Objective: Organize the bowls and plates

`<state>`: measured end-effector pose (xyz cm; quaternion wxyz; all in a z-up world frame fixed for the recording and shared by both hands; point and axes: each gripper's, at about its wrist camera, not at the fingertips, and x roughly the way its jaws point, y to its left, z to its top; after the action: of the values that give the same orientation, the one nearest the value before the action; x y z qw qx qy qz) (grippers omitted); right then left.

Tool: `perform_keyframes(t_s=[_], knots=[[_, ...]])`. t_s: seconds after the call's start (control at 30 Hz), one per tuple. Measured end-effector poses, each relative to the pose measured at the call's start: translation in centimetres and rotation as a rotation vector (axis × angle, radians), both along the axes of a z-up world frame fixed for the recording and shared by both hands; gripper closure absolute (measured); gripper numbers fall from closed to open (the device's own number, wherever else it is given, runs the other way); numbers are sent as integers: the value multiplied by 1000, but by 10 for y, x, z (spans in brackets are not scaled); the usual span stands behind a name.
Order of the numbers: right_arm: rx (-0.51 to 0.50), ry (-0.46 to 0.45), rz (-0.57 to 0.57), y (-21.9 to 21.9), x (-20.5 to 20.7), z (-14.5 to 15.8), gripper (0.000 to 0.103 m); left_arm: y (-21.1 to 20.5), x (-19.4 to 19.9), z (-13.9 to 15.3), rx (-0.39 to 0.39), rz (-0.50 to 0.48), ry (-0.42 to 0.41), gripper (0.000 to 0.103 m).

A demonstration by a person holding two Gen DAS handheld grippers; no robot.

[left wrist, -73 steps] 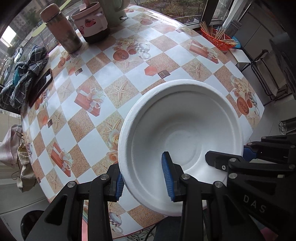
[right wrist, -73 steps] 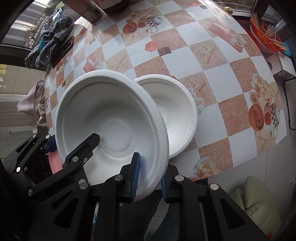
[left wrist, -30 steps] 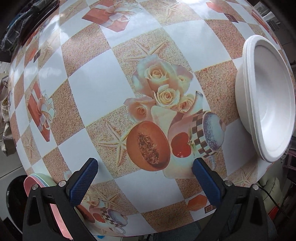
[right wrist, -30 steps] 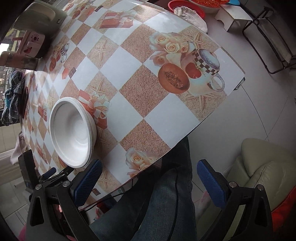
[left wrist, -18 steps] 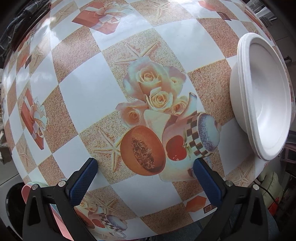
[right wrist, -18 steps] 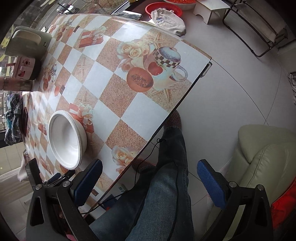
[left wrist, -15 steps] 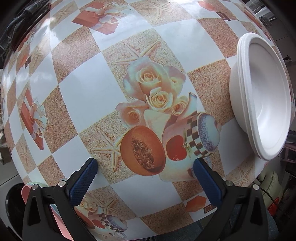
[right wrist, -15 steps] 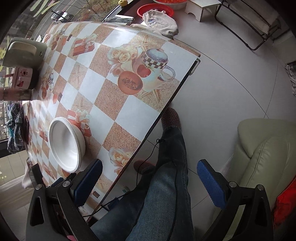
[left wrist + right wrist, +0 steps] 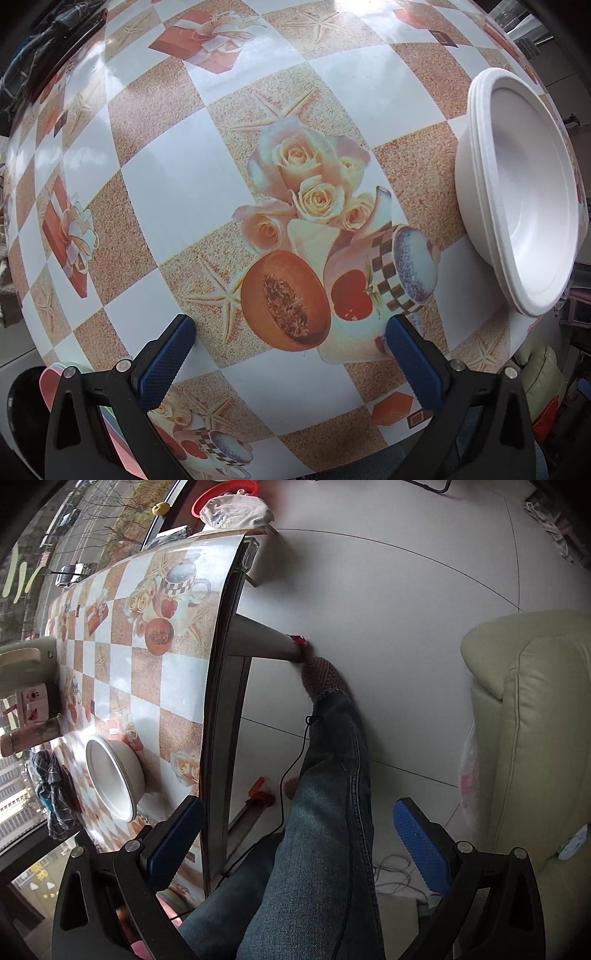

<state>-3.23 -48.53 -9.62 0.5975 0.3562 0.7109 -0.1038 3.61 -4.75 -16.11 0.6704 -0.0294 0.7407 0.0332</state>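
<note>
A stack of white bowls (image 9: pixel 524 195) sits on the checkered table (image 9: pixel 177 192) at its right edge in the left wrist view; it also shows in the right wrist view (image 9: pixel 114 771) near the table's near edge. My left gripper (image 9: pixel 291 354) is open and empty, low over the table, left of the stack. My right gripper (image 9: pixel 295 838) is open and empty, held off the table over the person's jeans-clad leg (image 9: pixel 325 812). Coloured plate rims (image 9: pixel 55 376) peek out at the lower left behind the left gripper.
A flask (image 9: pixel 29 734), a small cooker (image 9: pixel 33 701), a kettle (image 9: pixel 22 664) and a checked cloth (image 9: pixel 51 794) stand at the table's far side. A cream sofa (image 9: pixel 532 738) is on the right. The floor holds a red basin (image 9: pixel 221 494) and cables.
The bowl each gripper held earlier now rests on the stack and both grippers have opened. The right gripper has swung away from the table toward the floor. The left view has barely shifted.
</note>
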Motion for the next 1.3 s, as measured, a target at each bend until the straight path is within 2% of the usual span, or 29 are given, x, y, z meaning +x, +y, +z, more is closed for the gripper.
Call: perform_keyframes(t_s=[0.1,0.4,1.3], knots=[[0,2,20,2,-4,-1,0,0,7,-1,1,2,12,0],[21,35,-21,-4,-16,-11,0,0,10,0,1,6,0,0],[10,63,-56,0,-28,-13,0,-1,10,1,0,1,-1,0]])
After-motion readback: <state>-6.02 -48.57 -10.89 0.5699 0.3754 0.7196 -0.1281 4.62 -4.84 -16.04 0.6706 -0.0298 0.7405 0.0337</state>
